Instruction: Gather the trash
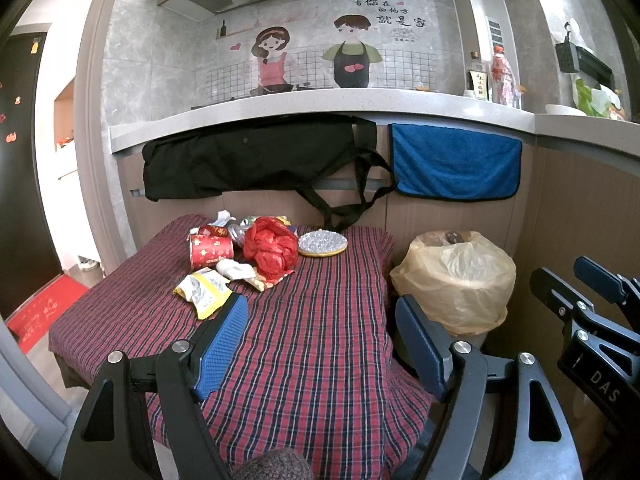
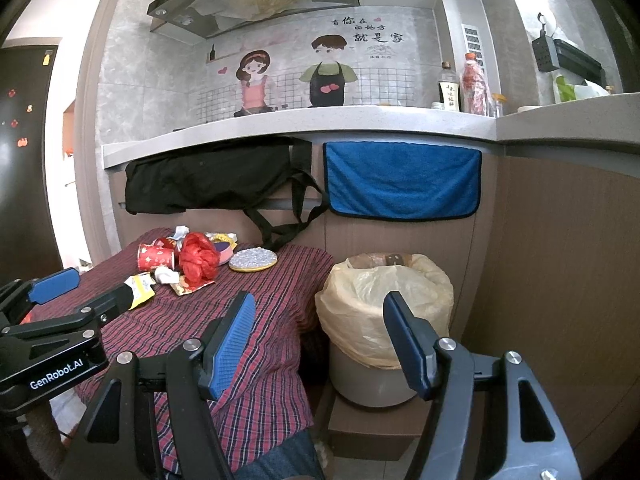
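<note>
Collection looks unstarted: crumpled red plastic bag, yellow snack wrapper and red paper cup litter the plaid-covered surface; both grippers' jaws gape empty near the yellow-lined grey bin.

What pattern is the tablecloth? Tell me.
Red plaid with dark and white stripes, on the tablecloth; clearest in left wrist view.

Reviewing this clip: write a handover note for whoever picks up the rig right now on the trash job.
Left claw: open, empty, over the plaid-covered table.
Right claw: open, empty, aimed at the lined trash bin right of the table.
Trash sits at the table's far end: red plastic bag, red paper cup, yellow wrapper, white tissue. A beaded coaster lies beside them.
Done: nothing picked from the pile in view.
Left: move every piece into the bin.
</note>
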